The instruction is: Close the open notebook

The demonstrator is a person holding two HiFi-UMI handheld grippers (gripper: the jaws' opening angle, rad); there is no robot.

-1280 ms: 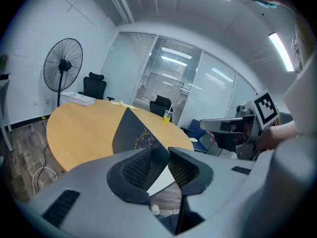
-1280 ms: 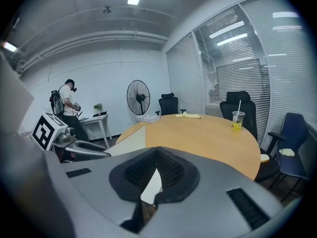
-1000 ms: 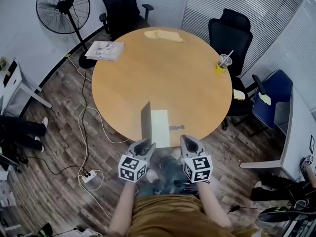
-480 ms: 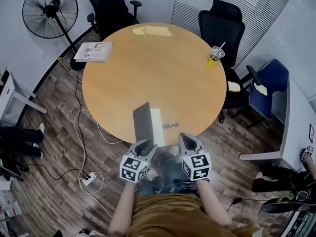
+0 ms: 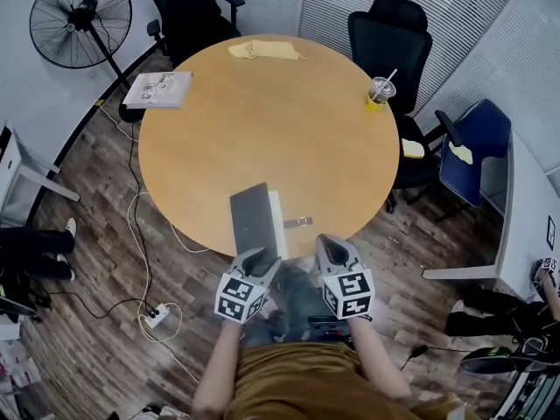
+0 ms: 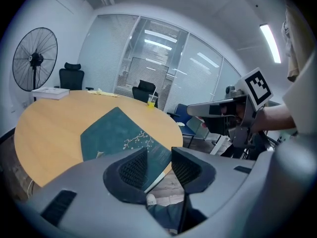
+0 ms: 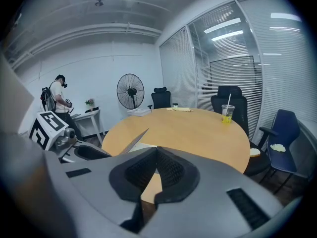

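The notebook lies at the near edge of the round wooden table (image 5: 262, 138). Its dark teal cover (image 5: 253, 220) (image 6: 119, 135) leans at a slant over the white pages (image 5: 278, 220), and a strap (image 5: 297, 223) sticks out to the right. My left gripper (image 5: 260, 257) (image 6: 159, 155) sits just short of the cover's near edge. Its jaws have just been opening and stand open, and the pads do not press on the cover. My right gripper (image 5: 332, 248) (image 7: 157, 151) hangs beside it off the table edge, shut on nothing. In the right gripper view the cover (image 7: 132, 141) shows edge-on.
A cup with a straw (image 5: 378, 93) stands at the far right of the table. A stack of papers (image 5: 159, 89) lies at the far left and a yellow cloth (image 5: 261, 51) at the back. Office chairs (image 5: 389, 38), a blue chair (image 5: 477, 147) and a fan (image 5: 79, 20) ring the table. A power strip (image 5: 157, 316) lies on the floor.
The notebook's cover stood nearly upright before and has swung down to the right over the white pages, showing more of its dark face. Both grippers have shifted a little.
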